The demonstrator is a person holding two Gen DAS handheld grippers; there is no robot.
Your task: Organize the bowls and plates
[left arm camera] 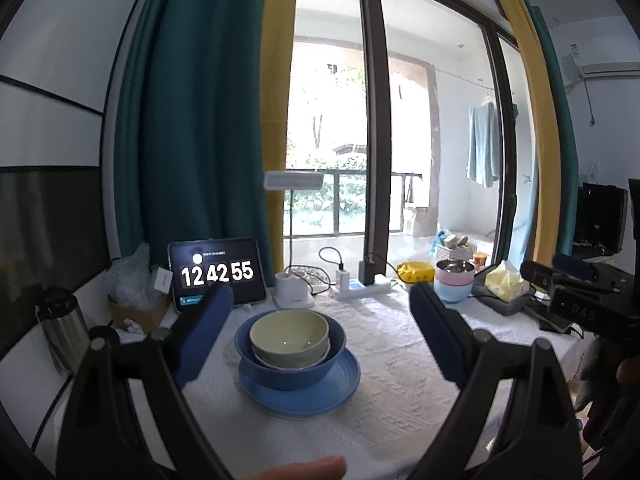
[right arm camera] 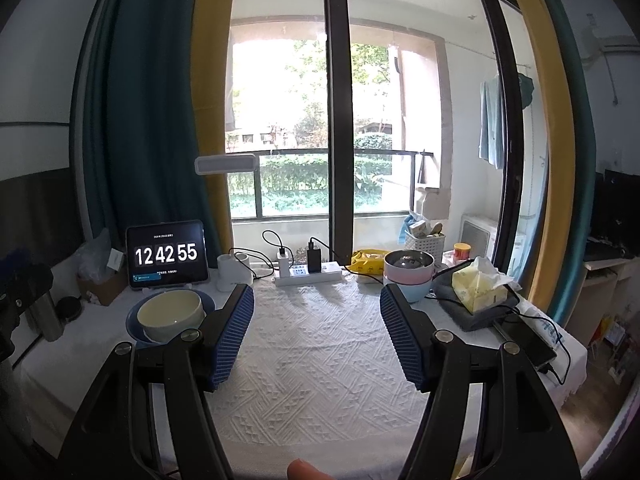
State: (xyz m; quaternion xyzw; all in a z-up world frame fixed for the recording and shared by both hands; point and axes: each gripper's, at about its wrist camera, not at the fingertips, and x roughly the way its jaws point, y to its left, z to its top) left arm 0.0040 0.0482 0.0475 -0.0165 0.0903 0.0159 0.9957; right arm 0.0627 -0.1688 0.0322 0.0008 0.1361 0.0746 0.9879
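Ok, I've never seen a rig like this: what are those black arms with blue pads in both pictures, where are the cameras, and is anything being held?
There is no robot here. A person holds a hand-operated gripper in each hand, and a wide-angle camera on each looks forward along its two fingers. One picture is from the left gripper, the other from the right gripper. The blue parts are the finger pads. Both sets of jaws stand open and hold nothing. On the white tablecloth sits a stack: a blue plate, a blue bowl on it, and cream bowls nested inside. Farther back stand pastel bowls, a tissue box and a tablet clock.
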